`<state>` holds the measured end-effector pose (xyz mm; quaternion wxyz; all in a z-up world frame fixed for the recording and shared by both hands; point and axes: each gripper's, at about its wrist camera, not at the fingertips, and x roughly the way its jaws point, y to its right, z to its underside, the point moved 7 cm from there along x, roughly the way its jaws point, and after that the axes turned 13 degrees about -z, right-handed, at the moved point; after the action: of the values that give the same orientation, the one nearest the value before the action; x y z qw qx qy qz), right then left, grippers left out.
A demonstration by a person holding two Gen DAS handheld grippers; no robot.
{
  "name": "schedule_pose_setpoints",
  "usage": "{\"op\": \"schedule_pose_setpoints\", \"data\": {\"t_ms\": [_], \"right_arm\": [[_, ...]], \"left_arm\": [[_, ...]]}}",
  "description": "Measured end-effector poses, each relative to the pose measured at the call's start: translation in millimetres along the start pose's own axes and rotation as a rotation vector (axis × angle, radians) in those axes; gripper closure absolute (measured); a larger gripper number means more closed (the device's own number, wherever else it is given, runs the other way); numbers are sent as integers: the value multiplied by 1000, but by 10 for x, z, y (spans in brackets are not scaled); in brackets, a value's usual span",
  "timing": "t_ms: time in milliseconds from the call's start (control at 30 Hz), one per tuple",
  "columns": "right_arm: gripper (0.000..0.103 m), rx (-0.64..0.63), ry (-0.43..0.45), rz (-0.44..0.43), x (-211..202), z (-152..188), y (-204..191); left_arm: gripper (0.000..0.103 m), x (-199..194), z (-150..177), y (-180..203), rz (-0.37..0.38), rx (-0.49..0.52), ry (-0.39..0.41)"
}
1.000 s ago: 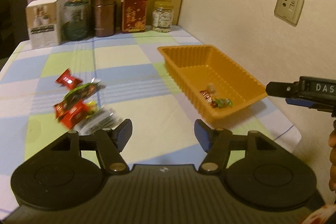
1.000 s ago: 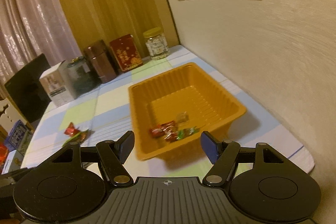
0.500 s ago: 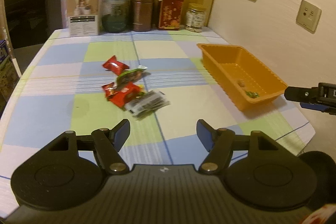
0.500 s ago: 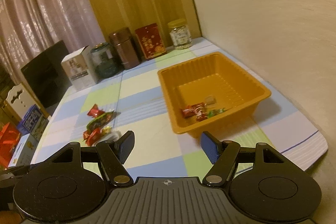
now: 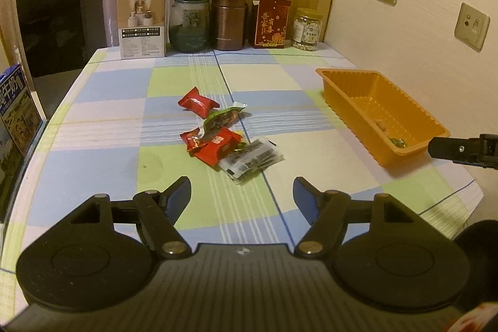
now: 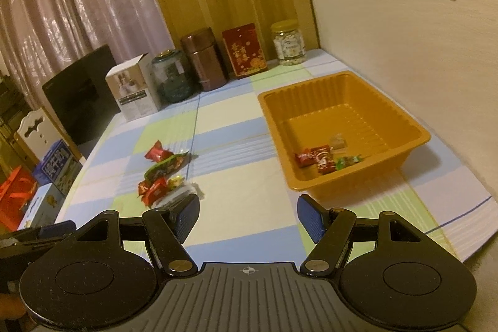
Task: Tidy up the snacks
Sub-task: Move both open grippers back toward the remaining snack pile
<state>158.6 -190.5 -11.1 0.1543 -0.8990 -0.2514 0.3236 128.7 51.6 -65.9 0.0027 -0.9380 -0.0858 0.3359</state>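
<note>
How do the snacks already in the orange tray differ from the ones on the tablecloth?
The snacks in the orange tray are a small cluster at its near end; the tablecloth snacks form a bigger, overlapping pile. The pile has a long green packet and a pale striped packet; the tray has small candies only. Both include red wrappers.

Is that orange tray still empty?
No, in the right wrist view the orange tray already has a few wrapped snacks lying near its front wall.
</note>
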Motion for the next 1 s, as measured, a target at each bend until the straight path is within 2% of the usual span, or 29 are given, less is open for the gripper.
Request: {"op": "schedule_pose_setpoints", "data": {"t_ms": [300, 700, 900, 1000], "right_arm": [[33, -9, -55, -44, 451, 93, -168], [34, -25, -156, -83, 1381, 304, -325], [33, -76, -193, -106, 1771, 383, -444], [33, -146, -196, -120, 1927, 404, -568]], "left_arm": [[33, 321, -58, -210, -22, 65, -21], [35, 945, -173, -431, -25, 115, -67], [35, 1183, -301, -548, -24, 57, -78], [35, 1263, -332, -615, -31, 24, -91]]}}
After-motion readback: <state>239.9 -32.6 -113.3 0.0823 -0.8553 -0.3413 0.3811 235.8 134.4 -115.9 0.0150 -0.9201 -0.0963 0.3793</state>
